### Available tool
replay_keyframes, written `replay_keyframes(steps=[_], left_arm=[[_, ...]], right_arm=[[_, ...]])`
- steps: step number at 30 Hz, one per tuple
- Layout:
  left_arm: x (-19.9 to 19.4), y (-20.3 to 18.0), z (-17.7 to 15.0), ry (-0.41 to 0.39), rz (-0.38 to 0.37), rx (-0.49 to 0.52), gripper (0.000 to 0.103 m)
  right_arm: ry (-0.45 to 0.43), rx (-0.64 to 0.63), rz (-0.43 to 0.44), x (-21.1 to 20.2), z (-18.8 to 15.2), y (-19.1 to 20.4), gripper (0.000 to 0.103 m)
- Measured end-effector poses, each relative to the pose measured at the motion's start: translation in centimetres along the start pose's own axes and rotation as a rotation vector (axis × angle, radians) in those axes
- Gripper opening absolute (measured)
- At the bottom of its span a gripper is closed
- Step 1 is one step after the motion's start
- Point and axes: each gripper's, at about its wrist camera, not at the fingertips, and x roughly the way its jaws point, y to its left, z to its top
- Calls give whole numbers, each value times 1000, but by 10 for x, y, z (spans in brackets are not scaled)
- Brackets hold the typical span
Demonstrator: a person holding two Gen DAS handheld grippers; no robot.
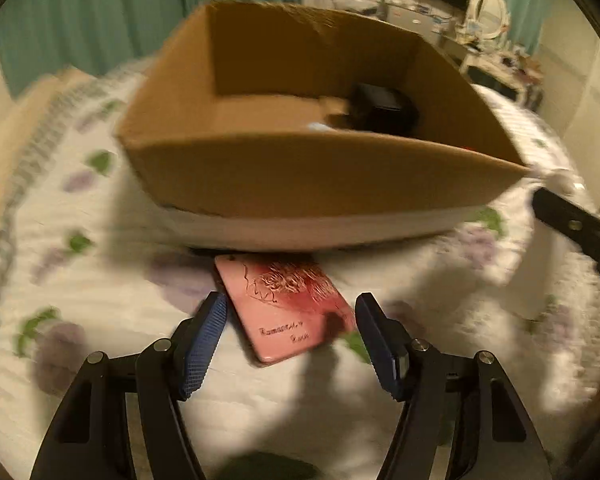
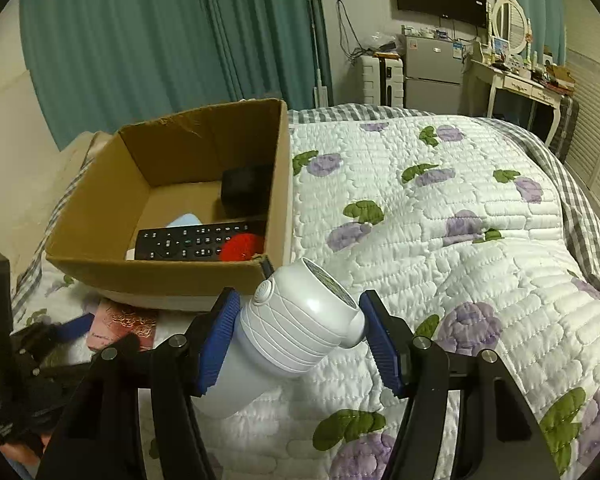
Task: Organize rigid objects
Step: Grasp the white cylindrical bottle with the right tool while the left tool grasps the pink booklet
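A pink flat case (image 1: pixel 286 304) with a red drawing lies on the quilt just in front of an open cardboard box (image 1: pixel 320 176). My left gripper (image 1: pixel 290 310) is open, with its blue pads on either side of the case's near end. In the right wrist view my right gripper (image 2: pixel 296 312) is shut on a white lint shaver (image 2: pixel 296 328), held just above the quilt at the box's (image 2: pixel 172 272) near right corner. The box holds a black remote (image 2: pixel 196 240), a red round thing (image 2: pixel 242 248), a black cube (image 2: pixel 246 190) and a pale blue thing (image 2: pixel 184 221). The pink case (image 2: pixel 124 324) also shows there.
The bed carries a white quilt (image 2: pixel 440 240) with purple flowers. The left gripper's body (image 2: pixel 40 344) shows at the right wrist view's left edge. Teal curtains (image 2: pixel 160 40), a small fridge (image 2: pixel 434 72) and a dressing table (image 2: pixel 516 80) stand beyond the bed.
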Motion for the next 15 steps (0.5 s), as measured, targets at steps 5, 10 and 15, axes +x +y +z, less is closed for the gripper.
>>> replay_keyframes(steps=[5, 10, 15], left_arm=[[13, 10, 3, 25, -48, -119, 68], [16, 16, 5, 11, -20, -184, 49], [8, 22, -1, 35, -108, -228, 20]], right_arm=[[-13, -11, 2, 1, 2, 1, 62], [2, 2, 14, 4, -1, -2, 62], [-19, -13, 16, -4, 1, 2, 62]])
